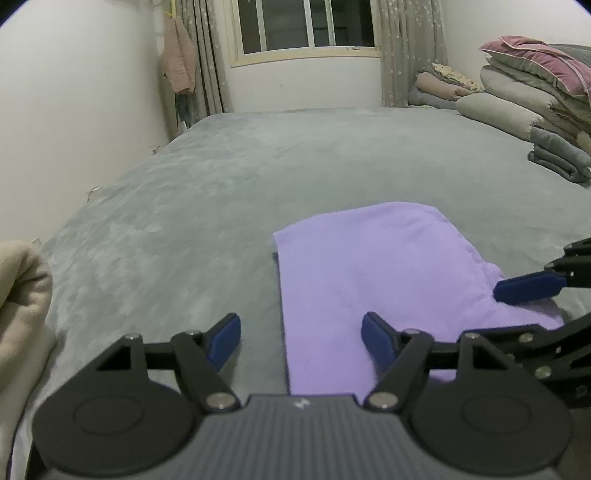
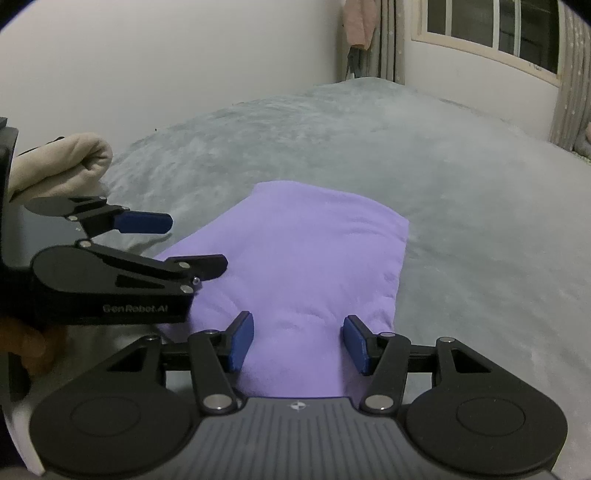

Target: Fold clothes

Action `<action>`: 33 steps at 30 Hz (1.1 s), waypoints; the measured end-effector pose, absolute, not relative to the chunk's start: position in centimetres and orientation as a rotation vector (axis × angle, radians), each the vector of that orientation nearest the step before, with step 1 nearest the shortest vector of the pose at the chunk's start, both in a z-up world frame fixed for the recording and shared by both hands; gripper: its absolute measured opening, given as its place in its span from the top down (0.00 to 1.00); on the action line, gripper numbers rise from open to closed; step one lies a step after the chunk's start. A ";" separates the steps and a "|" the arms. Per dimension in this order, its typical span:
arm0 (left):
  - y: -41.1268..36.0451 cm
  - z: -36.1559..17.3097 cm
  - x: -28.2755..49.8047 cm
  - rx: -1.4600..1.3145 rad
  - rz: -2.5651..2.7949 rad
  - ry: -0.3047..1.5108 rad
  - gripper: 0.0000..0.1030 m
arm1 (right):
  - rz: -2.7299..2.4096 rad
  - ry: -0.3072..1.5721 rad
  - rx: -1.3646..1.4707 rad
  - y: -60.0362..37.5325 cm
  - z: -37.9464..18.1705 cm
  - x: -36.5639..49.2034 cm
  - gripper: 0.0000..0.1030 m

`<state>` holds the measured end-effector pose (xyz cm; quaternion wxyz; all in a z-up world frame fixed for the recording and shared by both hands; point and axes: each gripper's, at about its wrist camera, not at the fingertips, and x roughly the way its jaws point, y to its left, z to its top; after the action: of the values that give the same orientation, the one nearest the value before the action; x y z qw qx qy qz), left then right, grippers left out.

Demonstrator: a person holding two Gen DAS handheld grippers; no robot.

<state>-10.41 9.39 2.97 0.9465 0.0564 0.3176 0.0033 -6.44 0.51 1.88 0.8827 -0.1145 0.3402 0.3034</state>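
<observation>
**Both grippers hovering open over the folded cloth**

A purple cloth [image 1: 373, 273] is lying folded into a neat rectangle on the grey bed [image 1: 207, 177], near the front edge where the person is standing. It is lying flat, with only soft wrinkles on top.

The left gripper [image 1: 301, 341] is hanging over the cloth's left edge. Its jaws are standing wide apart: one blue pad is over the bare bed cover, the other over the purple fabric. Nothing is being pinched between them.

The right gripper [image 2: 298, 341] is hanging over the near end of the cloth, closer to its right side. Its jaws are also apart, a bit less wide, and the cloth is showing in the gap between the pads. I cannot tell if the pads are touching the fabric, but they are not squeezing it.

The two grippers are sitting near each other, side by side, both pointing down at a slant.

A beige bundle [image 2: 62, 162] is lying at the left of the bed. Folded quilts [image 1: 535, 92] are stacked at the far right corner, under a window [image 1: 306, 26] with curtains.
</observation>
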 end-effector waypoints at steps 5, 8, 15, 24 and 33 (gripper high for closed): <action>9.7 3.1 -10.9 0.116 0.008 0.648 0.31 | 0.634 0.711 -0.230 -0.8 2.0 -7.1 0.47; 9.7 3.0 -11.2 0.121 0.011 0.646 0.31 | 0.633 0.714 -0.235 -1.3 2.2 -7.6 0.46; 9.9 2.7 -11.8 0.127 0.011 0.643 0.29 | 0.625 0.719 -0.304 -2.0 2.1 -9.1 0.41; 10.3 3.0 -12.6 0.115 -0.001 0.644 0.28 | 0.576 0.732 -0.266 -2.6 2.1 -11.6 0.41; 11.7 3.3 -13.4 0.051 -0.020 0.676 0.26 | 0.618 0.789 0.087 -4.6 1.8 -13.2 0.38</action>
<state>-13.44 11.66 3.29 0.9431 0.0251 0.3315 -0.0096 -13.24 -4.56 1.83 0.8761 0.0416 0.3780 0.2963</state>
